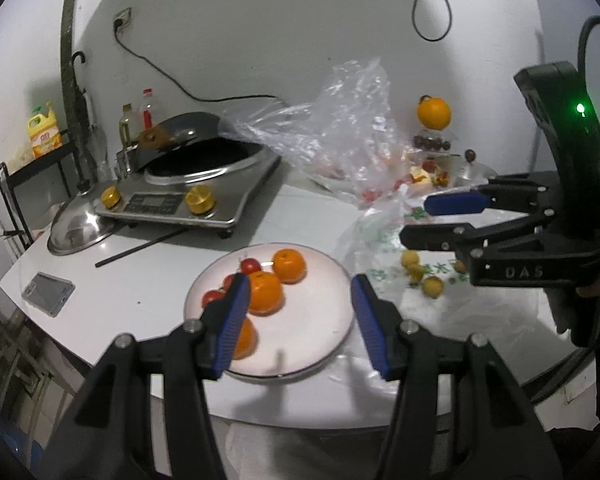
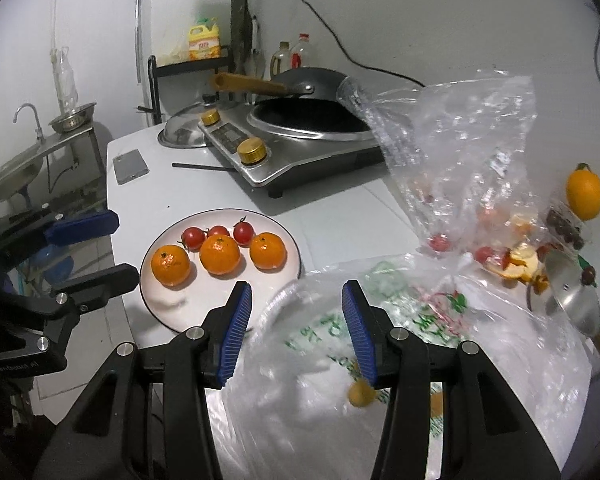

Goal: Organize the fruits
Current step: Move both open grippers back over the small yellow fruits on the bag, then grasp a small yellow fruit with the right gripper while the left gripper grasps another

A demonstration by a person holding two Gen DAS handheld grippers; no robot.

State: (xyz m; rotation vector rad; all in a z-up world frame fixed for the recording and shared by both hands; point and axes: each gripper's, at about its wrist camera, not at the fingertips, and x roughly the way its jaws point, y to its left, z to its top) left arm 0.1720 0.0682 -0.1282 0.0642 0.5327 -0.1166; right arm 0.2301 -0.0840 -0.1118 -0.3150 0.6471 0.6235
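Note:
A white plate (image 1: 320,320) (image 2: 204,304) holds three oranges (image 2: 220,254) and three cherry tomatoes (image 2: 193,237). My left gripper (image 1: 302,324) hovers over the plate's near side, open, with nothing between its pads; it also shows at the left of the right wrist view (image 2: 88,248). My right gripper (image 2: 296,334) (image 1: 440,220) is open above a printed plastic bag (image 2: 420,340) (image 1: 380,240) to the right of the plate. Small yellow fruits (image 1: 432,286) lie on that bag; one shows blurred (image 2: 360,394) below the right finger. A crumpled clear bag (image 2: 460,140) holds more tomatoes.
An induction cooker with a wok (image 2: 308,120) stands behind the plate, with a steel lid (image 1: 80,228), a phone (image 2: 130,166) and a dark stick (image 1: 140,248) nearby. At the back right are a lone orange (image 2: 585,196), peel (image 2: 520,264) and a small metal lid (image 2: 572,300). A sink (image 2: 16,168) lies left.

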